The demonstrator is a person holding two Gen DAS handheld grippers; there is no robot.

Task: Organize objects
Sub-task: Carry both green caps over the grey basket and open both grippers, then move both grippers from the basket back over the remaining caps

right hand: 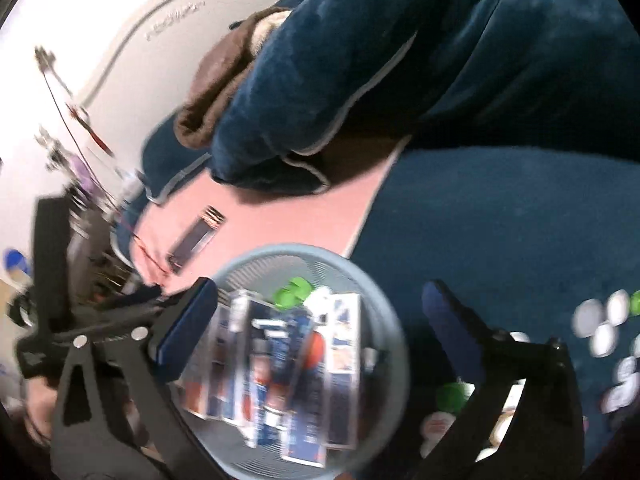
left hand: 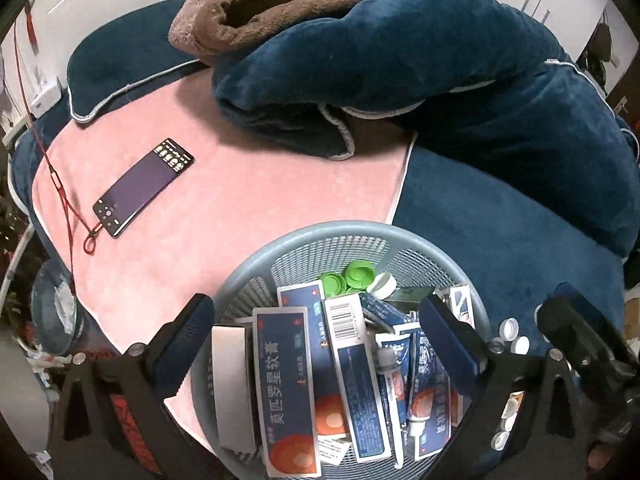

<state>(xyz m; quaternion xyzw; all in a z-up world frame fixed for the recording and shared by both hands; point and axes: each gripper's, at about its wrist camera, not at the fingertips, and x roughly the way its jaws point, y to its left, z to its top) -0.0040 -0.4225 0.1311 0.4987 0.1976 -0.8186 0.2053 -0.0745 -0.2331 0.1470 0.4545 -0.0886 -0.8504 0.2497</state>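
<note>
Basket (left hand: 320, 236) blue mesh, crammed with blue-orange boxes (left hand: 286, 380), green caps (left hand: 346, 276); left claw (left hand: 320, 332), right claw (right hand: 320, 320) both wide.

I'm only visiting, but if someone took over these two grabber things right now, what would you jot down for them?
Left gripper: open, empty, above the basket.
Right gripper: open, empty, also over the basket.
Done: ointment boxes, tubes and green caps already lie in the basket.
Left: white bottle caps and a few green ones lie loose on the blue bedding to the right; the phone lies on the pink towel.
</note>
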